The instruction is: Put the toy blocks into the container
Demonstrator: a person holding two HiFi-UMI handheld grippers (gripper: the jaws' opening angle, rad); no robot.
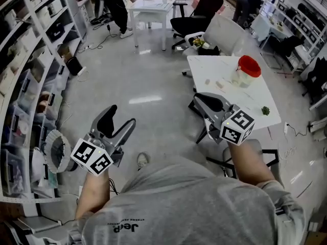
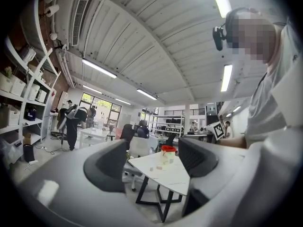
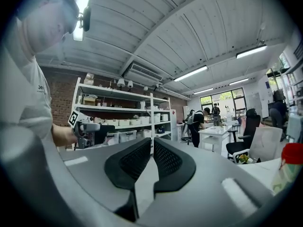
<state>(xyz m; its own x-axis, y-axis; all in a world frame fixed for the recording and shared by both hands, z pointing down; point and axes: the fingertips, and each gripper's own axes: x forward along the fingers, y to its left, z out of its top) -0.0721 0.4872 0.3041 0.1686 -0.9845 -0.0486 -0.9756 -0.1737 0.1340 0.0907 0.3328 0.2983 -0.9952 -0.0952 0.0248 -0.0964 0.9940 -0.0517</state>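
Observation:
The clear container with a red lid stands on a white table ahead and to my right. Small pale toy blocks lie on the table just left of it, and a small green piece lies near the table's front edge. My left gripper is open and empty, held over the floor well left of the table. Between its jaws the left gripper view shows the container and blocks at a distance. My right gripper hovers at the table's near left edge, shut on nothing.
Storage shelves line the left wall, with a round white fan on the floor beside them. A black office chair and another white table stand at the back, where a person stands. Open grey floor lies between me and the table.

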